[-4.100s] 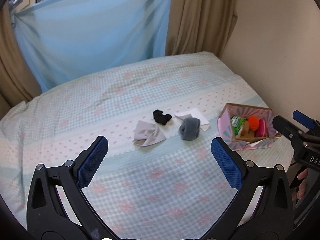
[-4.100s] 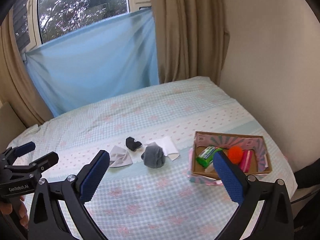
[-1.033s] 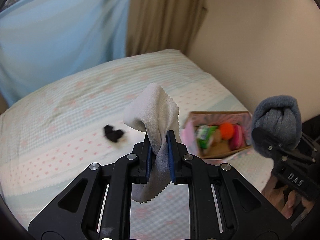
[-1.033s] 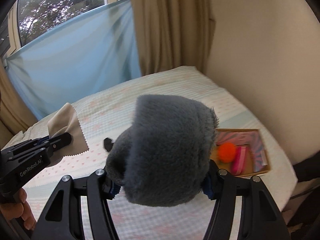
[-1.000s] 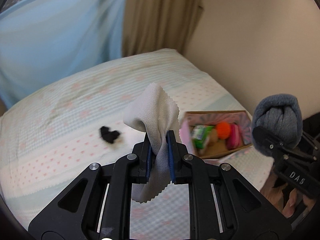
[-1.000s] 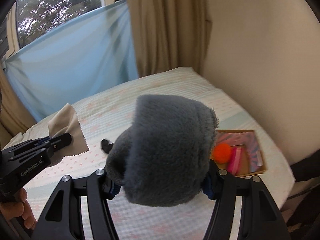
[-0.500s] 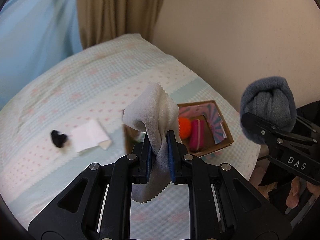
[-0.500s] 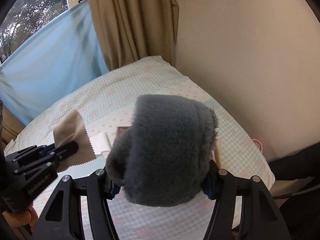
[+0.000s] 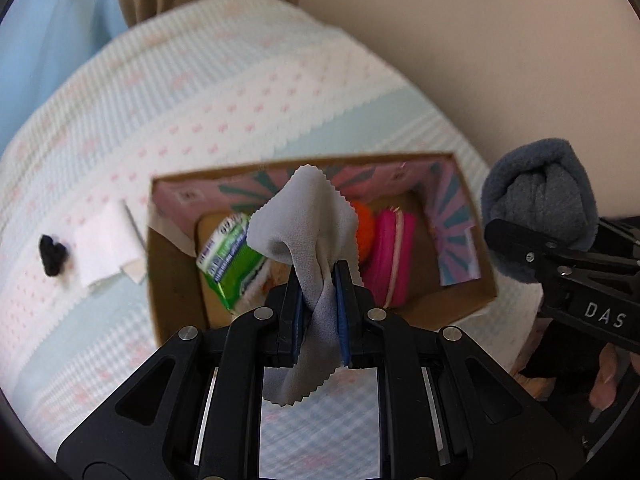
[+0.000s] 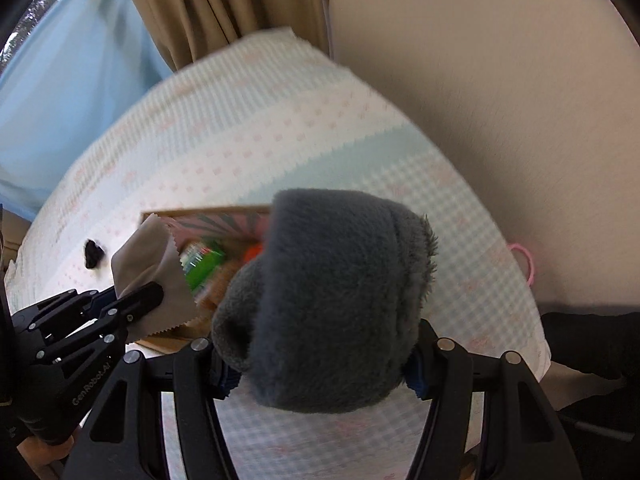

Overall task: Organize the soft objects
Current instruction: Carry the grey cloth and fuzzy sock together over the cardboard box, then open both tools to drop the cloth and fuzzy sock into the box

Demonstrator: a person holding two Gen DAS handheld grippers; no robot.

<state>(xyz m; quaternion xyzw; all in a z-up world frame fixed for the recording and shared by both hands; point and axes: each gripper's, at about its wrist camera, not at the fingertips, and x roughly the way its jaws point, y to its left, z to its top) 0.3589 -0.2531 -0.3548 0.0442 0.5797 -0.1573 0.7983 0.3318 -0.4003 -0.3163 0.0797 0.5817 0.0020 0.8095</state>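
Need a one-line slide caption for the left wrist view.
Left gripper holds grey cloth over open cardboard box.

Box (image 9: 466,184) floor crowded; bed (image 9: 248,76) beyond lies open.

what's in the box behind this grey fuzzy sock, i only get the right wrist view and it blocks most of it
observer: A pink pouch lies in the right part of the box, beside the orange ball. The grey fuzzy sock hides the pouch from you.
operator: how is the left tool holding its cloth
observer: The left tool is shut on the middle of the grey cloth; one end stands up over the box opening, the other hangs below the fingers.
operator: anything on the bed besides the black bit
observer: A white cloth lies flat between the black item and the box.
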